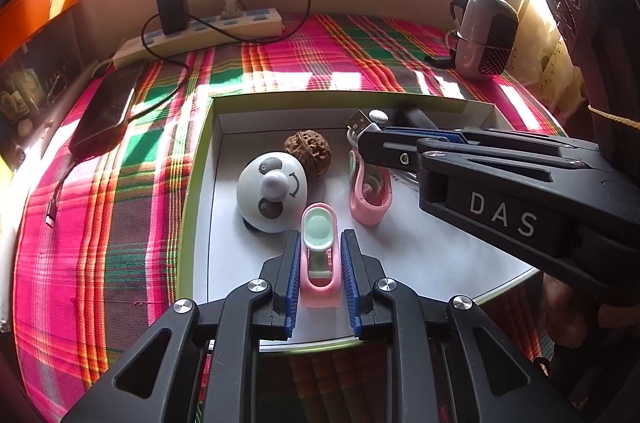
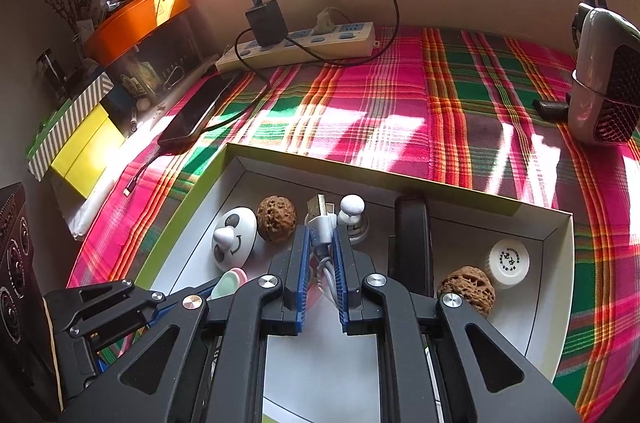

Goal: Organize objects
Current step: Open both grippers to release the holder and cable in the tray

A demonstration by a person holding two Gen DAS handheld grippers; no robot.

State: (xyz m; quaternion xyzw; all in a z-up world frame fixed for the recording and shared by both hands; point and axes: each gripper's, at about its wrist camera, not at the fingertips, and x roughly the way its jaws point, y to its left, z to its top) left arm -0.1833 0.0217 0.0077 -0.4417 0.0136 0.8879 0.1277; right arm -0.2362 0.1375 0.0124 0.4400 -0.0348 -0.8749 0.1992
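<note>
Left wrist view — panda toy (image 1: 272, 191), walnut (image 1: 308, 147) crowd box (image 1: 202, 159).

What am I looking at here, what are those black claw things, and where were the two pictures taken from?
They are two hand-held grippers, one in each of a person's hands; there is no robot arm. Each picture comes from a camera on one gripper, looking along its fingers. The left gripper has a pink clip between its pads; whether they press it is unclear. The right gripper is shut on a white USB cable. Both reach into a shallow white box on a plaid cloth, beside a walnut and a panda toy.
</note>
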